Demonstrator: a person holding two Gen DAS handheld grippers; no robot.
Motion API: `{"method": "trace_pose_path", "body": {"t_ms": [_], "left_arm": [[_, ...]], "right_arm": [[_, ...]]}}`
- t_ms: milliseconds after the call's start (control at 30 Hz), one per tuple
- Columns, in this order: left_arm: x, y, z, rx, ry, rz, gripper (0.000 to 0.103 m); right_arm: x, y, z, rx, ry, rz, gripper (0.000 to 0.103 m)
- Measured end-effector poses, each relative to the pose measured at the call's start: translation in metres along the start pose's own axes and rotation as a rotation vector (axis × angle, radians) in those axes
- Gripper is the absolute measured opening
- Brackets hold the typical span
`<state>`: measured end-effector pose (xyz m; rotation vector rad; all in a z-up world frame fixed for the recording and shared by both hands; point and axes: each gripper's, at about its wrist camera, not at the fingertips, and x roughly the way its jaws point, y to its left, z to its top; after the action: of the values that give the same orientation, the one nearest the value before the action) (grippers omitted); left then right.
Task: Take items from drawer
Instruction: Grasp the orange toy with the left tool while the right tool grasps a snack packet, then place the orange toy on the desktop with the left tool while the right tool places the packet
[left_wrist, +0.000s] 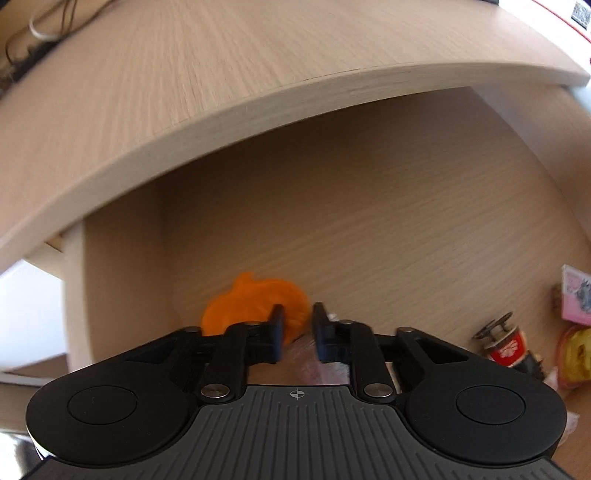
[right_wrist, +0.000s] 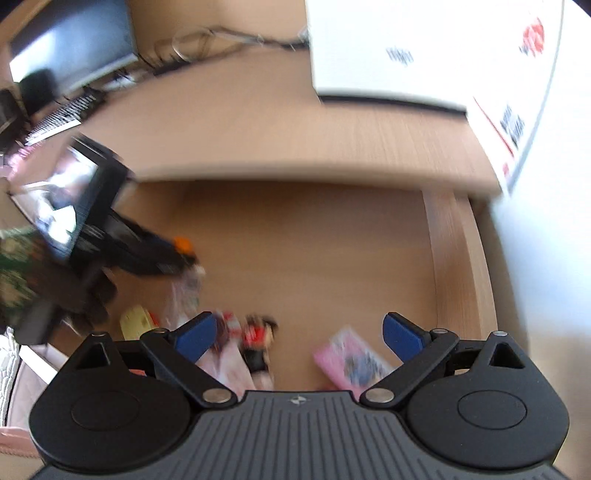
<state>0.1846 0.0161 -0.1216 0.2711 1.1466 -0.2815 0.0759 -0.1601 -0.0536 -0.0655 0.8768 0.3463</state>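
The wooden drawer (left_wrist: 369, 221) stands open under the desk top. My left gripper (left_wrist: 298, 314) is low over its left end, black fingers shut on an orange ridged plastic toy (left_wrist: 251, 299). The right wrist view shows this gripper (right_wrist: 147, 258) with the orange toy (right_wrist: 183, 243) at its tip. My right gripper (right_wrist: 299, 332) hovers open over the drawer's near side, blue pads (right_wrist: 195, 338) wide apart with nothing between them. Under it lie a pink printed box (right_wrist: 351, 362) and a small red and black figure (right_wrist: 258, 334), both blurred.
More drawer items: a yellow piece (right_wrist: 135, 321), a clear packet (right_wrist: 184, 291), a red and white spool (left_wrist: 506, 343). The desk top (right_wrist: 258, 122) overhangs the drawer's back. On it stand a white box (right_wrist: 406, 48), a monitor (right_wrist: 74, 44) and cables. A green patterned sleeve (right_wrist: 14, 273) is at left.
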Motion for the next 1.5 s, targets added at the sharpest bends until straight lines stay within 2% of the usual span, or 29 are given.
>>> {"method": "trace_pose_path", "body": {"t_ms": [67,167,300,400,533,700,733,767,800,833,867,900,933,1000,1200,1333,1433,1500], "left_arm": [[-0.013,0.004,-0.004,-0.024,-0.023,-0.064,0.011],[-0.052,0.016,-0.017,-0.104,-0.073,-0.16,0.01],[-0.11,0.037,-0.042,-0.243,-0.159,-0.235,0.01],[-0.142,0.047,-0.058,-0.293,-0.224,-0.248,0.01],[-0.166,0.056,-0.067,-0.381,-0.29,-0.226,0.01],[-0.179,0.065,-0.078,-0.424,-0.317,-0.205,0.01],[-0.177,0.069,-0.076,-0.423,-0.317,-0.209,0.01],[-0.176,0.069,-0.076,-0.416,-0.317,-0.213,0.01],[-0.177,0.069,-0.074,-0.403,-0.321,-0.217,0.01],[-0.18,0.067,-0.073,-0.385,-0.329,-0.223,0.01],[-0.182,0.065,-0.069,-0.363,-0.343,-0.234,0.01],[-0.185,0.063,-0.065,-0.34,-0.362,-0.246,0.01],[-0.188,0.062,-0.057,-0.318,-0.383,-0.261,0.01],[-0.196,0.06,-0.037,-0.279,-0.429,-0.291,0.01],[-0.194,0.044,0.065,-0.159,-0.564,-0.321,0.01],[-0.147,0.027,0.131,-0.112,-0.536,-0.259,0.011],[-0.1,0.019,0.154,-0.091,-0.473,-0.209,0.014],[-0.078,0.017,0.159,-0.076,-0.429,-0.181,0.019]], "right_arm": [[0.002,0.007,0.008,-0.047,-0.038,0.015,0.097],[0.019,0.018,0.017,-0.11,-0.021,0.043,0.097],[0.059,0.018,0.031,-0.061,0.076,0.093,0.097],[0.095,0.024,0.041,-0.017,0.182,0.19,0.091],[0.14,0.046,0.044,0.005,0.334,0.31,0.071],[0.17,0.09,0.035,-0.127,0.451,0.284,0.051],[0.168,0.099,0.035,-0.171,0.442,0.278,0.045],[0.166,0.106,0.035,-0.204,0.451,0.286,0.035],[0.163,0.11,0.034,-0.224,0.452,0.284,0.035],[0.158,0.111,0.034,-0.232,0.443,0.277,0.03],[0.15,0.108,0.035,-0.223,0.425,0.275,0.02],[0.139,0.101,0.038,-0.191,0.407,0.276,0.015],[0.126,0.09,0.041,-0.144,0.382,0.278,0.015],[0.094,0.063,0.047,-0.05,0.314,0.28,0.003],[0.001,-0.011,0.061,0.141,0.089,0.185,0.002],[-0.019,-0.035,0.066,0.185,0.024,0.126,0.002],[-0.012,-0.051,0.066,0.18,0.04,0.107,0.003],[-0.009,-0.055,0.065,0.171,0.058,0.094,0.004]]}}
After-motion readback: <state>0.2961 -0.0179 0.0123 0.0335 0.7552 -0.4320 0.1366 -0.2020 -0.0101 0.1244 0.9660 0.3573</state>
